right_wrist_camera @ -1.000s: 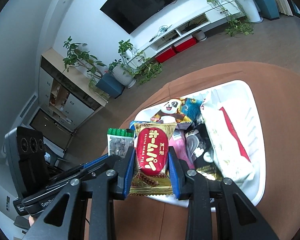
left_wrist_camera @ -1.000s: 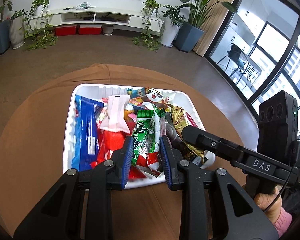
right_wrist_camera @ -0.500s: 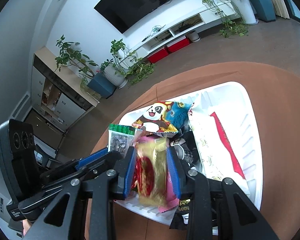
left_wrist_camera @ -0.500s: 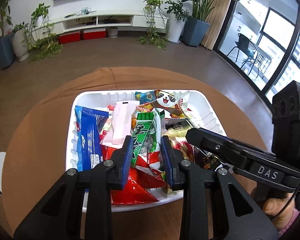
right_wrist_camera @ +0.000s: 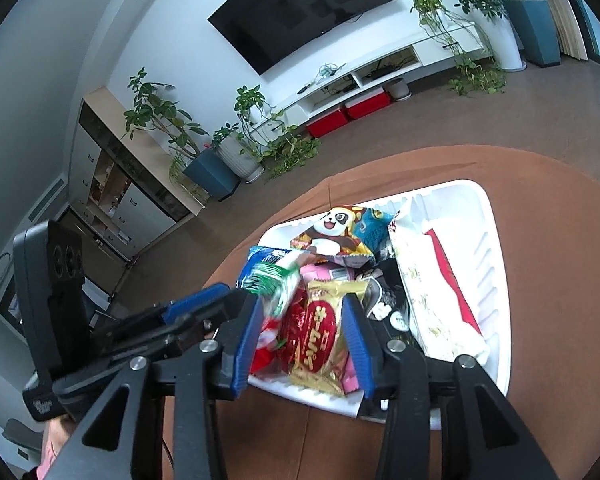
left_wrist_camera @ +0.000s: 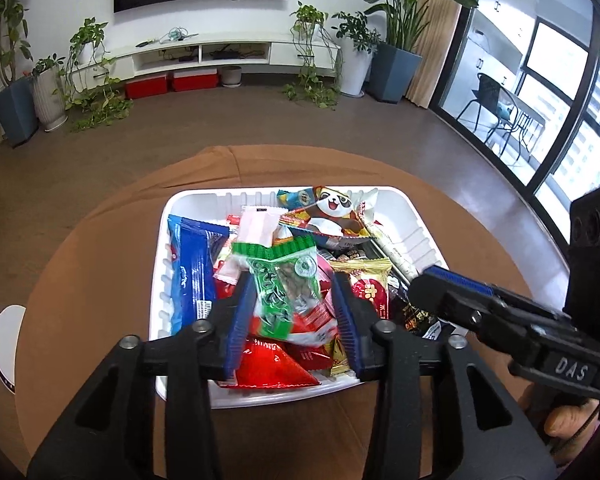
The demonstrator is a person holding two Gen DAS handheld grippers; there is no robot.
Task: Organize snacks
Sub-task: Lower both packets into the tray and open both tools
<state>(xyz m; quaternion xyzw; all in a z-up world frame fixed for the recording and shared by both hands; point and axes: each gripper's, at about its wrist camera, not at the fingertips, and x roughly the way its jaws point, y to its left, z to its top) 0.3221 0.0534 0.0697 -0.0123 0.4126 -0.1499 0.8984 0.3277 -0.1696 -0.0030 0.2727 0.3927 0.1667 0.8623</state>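
Closest to me, the left gripper (left_wrist_camera: 296,312) hangs over the near edge of the white plastic tray (left_wrist_camera: 416,220) on the round brown desk (left_wrist_camera: 92,264), jaws apart on either side of the crinkly green-and-clear snack packet (left_wrist_camera: 284,280), whose long axis runs straight away between them; whether they pinch it, I cannot tell. Just beside it, the right gripper (right_wrist_camera: 300,336) stands open around the gold wrapper with a red oval label (right_wrist_camera: 320,336), also lying lengthwise. Farther back lies the panda-printed bag (left_wrist_camera: 332,212).

Right claw (right_wrist_camera: 300,336) spread over a gold-red snack packet (right_wrist_camera: 322,338) in the white tray (right_wrist_camera: 496,280).
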